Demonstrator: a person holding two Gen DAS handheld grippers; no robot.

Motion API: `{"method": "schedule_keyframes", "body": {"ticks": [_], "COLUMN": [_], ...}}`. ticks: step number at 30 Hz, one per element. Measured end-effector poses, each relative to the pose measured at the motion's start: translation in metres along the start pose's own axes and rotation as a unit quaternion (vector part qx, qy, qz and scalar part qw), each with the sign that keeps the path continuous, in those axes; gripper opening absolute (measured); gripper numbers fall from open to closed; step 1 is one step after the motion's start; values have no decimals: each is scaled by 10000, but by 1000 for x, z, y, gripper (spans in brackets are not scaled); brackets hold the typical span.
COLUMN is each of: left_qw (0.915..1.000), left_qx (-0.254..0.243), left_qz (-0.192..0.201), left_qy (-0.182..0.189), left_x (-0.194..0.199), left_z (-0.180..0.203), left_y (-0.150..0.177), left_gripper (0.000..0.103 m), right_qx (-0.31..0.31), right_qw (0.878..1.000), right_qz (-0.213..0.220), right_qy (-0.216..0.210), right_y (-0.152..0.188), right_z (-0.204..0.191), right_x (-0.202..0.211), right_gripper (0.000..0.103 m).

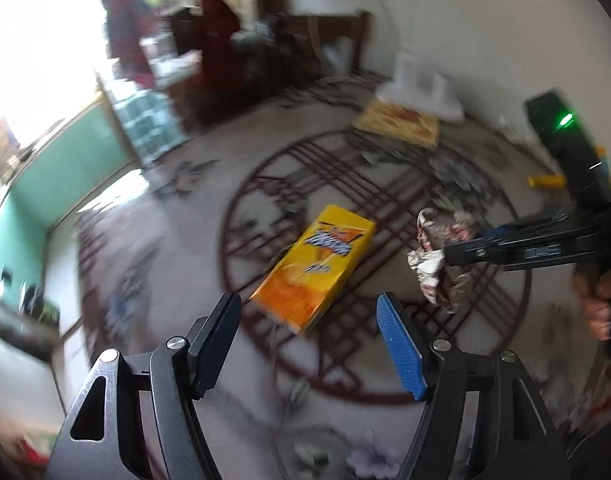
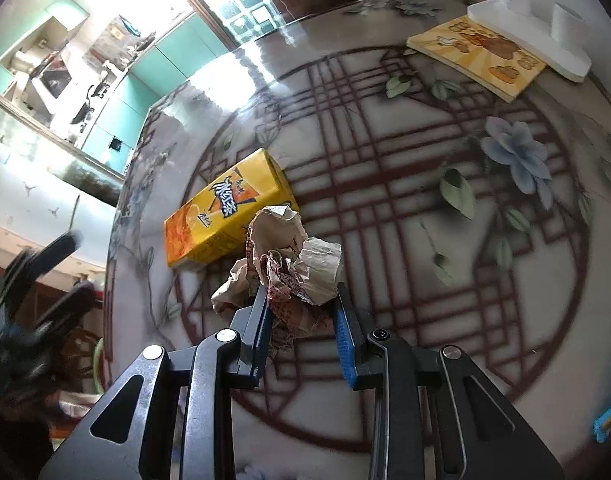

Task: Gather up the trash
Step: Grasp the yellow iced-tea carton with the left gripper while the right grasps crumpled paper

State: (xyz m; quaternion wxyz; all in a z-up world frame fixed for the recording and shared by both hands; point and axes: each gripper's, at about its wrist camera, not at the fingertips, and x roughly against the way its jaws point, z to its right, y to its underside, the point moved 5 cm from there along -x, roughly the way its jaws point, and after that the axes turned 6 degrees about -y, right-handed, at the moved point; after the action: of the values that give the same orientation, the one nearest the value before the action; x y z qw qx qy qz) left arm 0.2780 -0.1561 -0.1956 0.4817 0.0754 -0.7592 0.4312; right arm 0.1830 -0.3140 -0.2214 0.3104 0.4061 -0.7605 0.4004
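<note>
A yellow drink carton (image 1: 317, 268) lies flat on the patterned round table (image 1: 177, 248); it also shows in the right wrist view (image 2: 225, 208). My left gripper (image 1: 309, 312) is open and empty, hovering just short of the carton's near end. My right gripper (image 2: 301, 300) is shut on a crumpled paper wrapper (image 2: 293, 256), held beside the carton. In the left wrist view the wrapper (image 1: 433, 256) hangs from the right gripper's fingers (image 1: 465, 250) at the right.
A yellow picture book (image 2: 477, 56) lies at the table's far side under a white foam block (image 2: 529, 36). A small yellow object (image 1: 545, 182) lies at the far right. A green cabinet (image 1: 65, 168) and clutter stand beyond the table's left edge.
</note>
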Motion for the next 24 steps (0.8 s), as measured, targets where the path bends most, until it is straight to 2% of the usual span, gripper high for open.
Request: {"method": "schedule_keyframes", "body": {"ticks": [6,9,18,21,24], "left_qw": [9957,9928,9862,9829,9842], "left_qx": [-558,-804,-733,-881,-770], "left_qz": [-612,-763,-1084,-1228,-1144], "left_qy": [406,446,1018,1055,1108], "left_x": [-68,-92,-137,-148,-148], "left_z": [7,7,6,11,12], "left_y": [-14,-14,-22,-17,-16], "left_gripper": [70,70,72,72,71], "right_qx": [-151,-131,-293,-256,-277], "right_qw": [9999,9999,9989,9990,9990], "right_qz": [-42,-101,-340,-335,-327], "right_qy": [22,41,-141,-111,-80], "right_y": [-9,-11,-11,-12,-11], "right_z": [10,11,14,15,16], "right_x": [-6,-13,-39,-37,-35], "right_gripper": [28,28,29,30,30]}}
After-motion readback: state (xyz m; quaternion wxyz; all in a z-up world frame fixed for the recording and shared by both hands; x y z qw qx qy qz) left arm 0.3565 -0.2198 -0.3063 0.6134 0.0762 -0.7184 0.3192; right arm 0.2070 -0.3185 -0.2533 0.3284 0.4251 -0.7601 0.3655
